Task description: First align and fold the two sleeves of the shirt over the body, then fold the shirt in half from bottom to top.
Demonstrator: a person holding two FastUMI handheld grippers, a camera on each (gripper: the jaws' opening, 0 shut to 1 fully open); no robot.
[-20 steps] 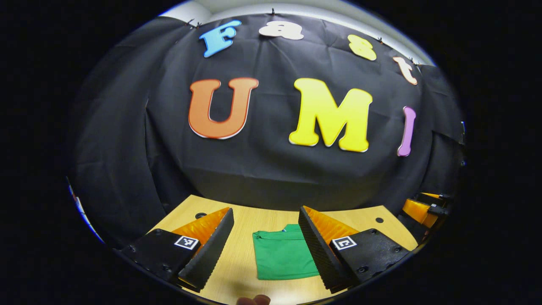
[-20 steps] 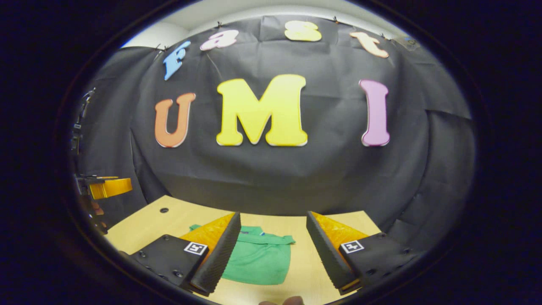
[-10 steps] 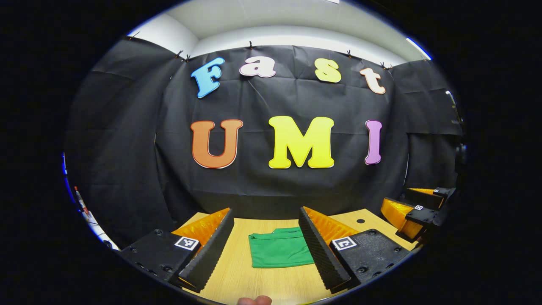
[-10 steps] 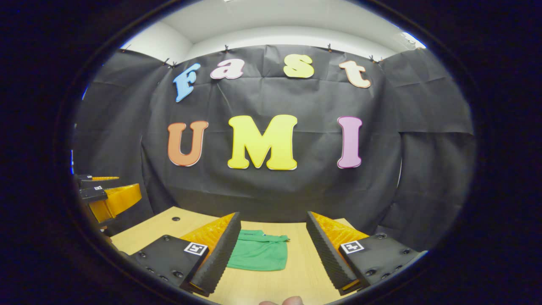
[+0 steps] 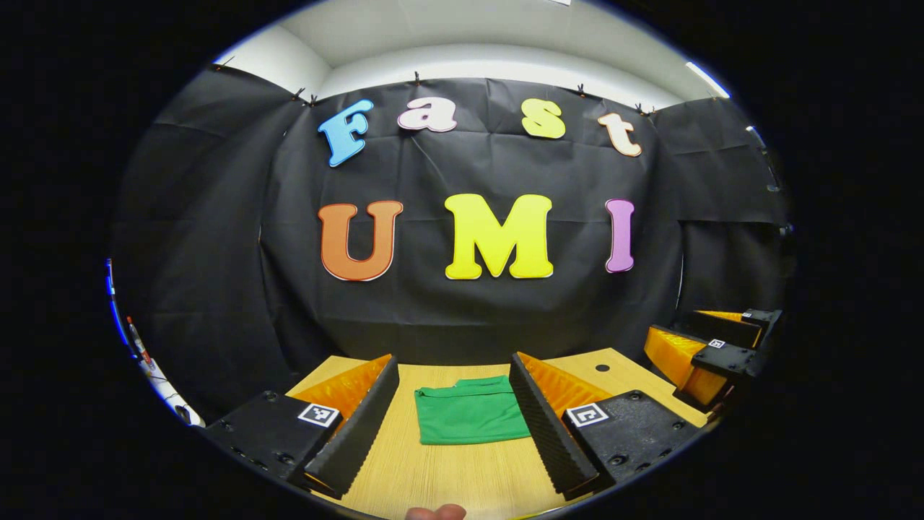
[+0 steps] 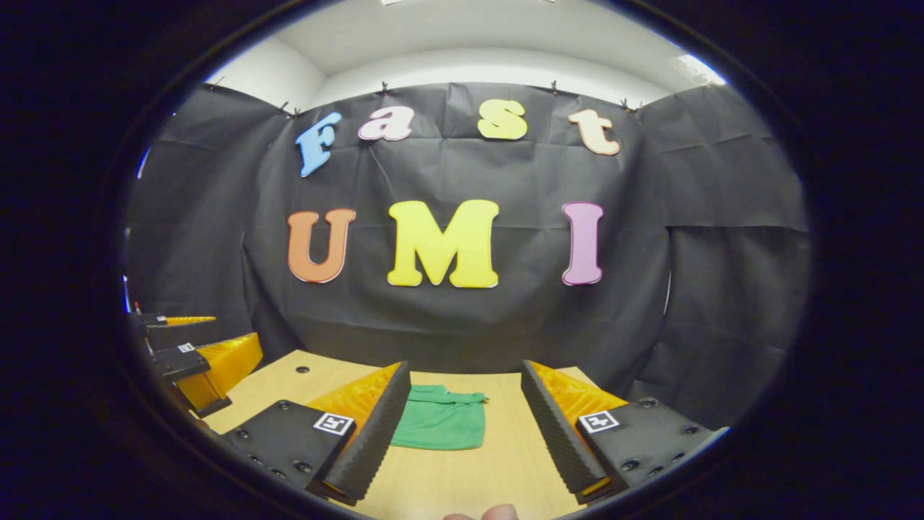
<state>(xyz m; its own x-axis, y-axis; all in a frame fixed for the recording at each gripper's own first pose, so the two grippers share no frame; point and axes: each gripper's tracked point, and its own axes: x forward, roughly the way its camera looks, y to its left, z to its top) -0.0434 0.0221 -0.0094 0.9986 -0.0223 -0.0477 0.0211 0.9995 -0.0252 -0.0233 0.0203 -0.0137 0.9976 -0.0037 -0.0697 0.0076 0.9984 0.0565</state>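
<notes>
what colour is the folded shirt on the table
Green, plain with no visible pattern; the shirt shows best in the left gripper view.

Both hand-held grippers drawn back and tilted up; folded shirt (image 5: 471,409) now farther off.

The shirt (image 5: 471,410) is partly hidden (right edge) behind the left gripper (image 5: 453,408).

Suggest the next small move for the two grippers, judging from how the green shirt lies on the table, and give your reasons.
Probably none beyond keeping both grippers clear. The green shirt lies on the table as a compact folded rectangle, no sleeve sticking out. The left gripper and right gripper are open, off the cloth. Folding looks finished.
</notes>
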